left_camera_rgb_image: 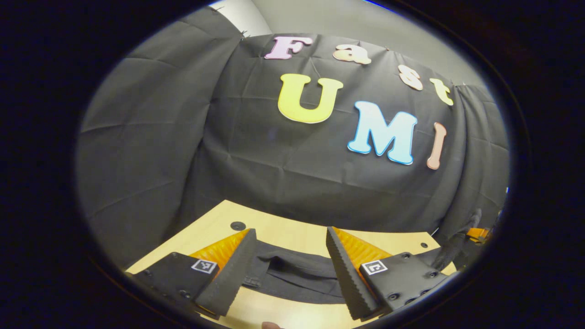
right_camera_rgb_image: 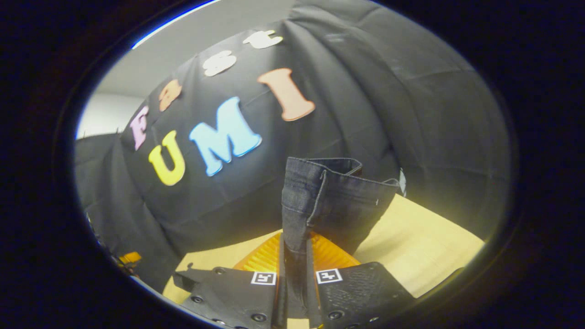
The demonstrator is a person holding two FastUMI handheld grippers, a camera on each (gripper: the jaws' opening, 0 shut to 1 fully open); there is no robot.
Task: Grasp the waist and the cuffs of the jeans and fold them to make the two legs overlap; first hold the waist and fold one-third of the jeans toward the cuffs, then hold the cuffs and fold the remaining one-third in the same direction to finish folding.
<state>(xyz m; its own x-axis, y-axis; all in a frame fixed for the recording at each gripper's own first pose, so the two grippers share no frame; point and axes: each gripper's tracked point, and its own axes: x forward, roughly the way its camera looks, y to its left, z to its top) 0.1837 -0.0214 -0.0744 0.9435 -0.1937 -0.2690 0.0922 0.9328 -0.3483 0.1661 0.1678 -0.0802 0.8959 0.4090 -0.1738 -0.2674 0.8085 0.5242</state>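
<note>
Dark denim jeans point(right_camera_rgb_image: 329, 201) rise above the table point(right_camera_rgb_image: 425, 246) in the right gripper view, a hemmed, stitched edge pinched between the clenched right gripper point(right_camera_rgb_image: 296, 256). The left gripper view shows more jeans lying flat on the table, seen between the spread fingers of the released left gripper point(left_camera_rgb_image: 290, 256).

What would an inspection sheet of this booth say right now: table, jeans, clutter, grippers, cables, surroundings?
Surface: pale wooden table, with a round dark hole near its far edge.
Job's things: dark jeans lying on the table between the left jaws; a hemmed end stands up from the right jaws.
Clutter: nothing seen.
Grippers: left gripper open over the jeans; right gripper shut on the jeans.
Cables: nothing seen.
Surroundings: black cloth wall; grey wall above.
</note>
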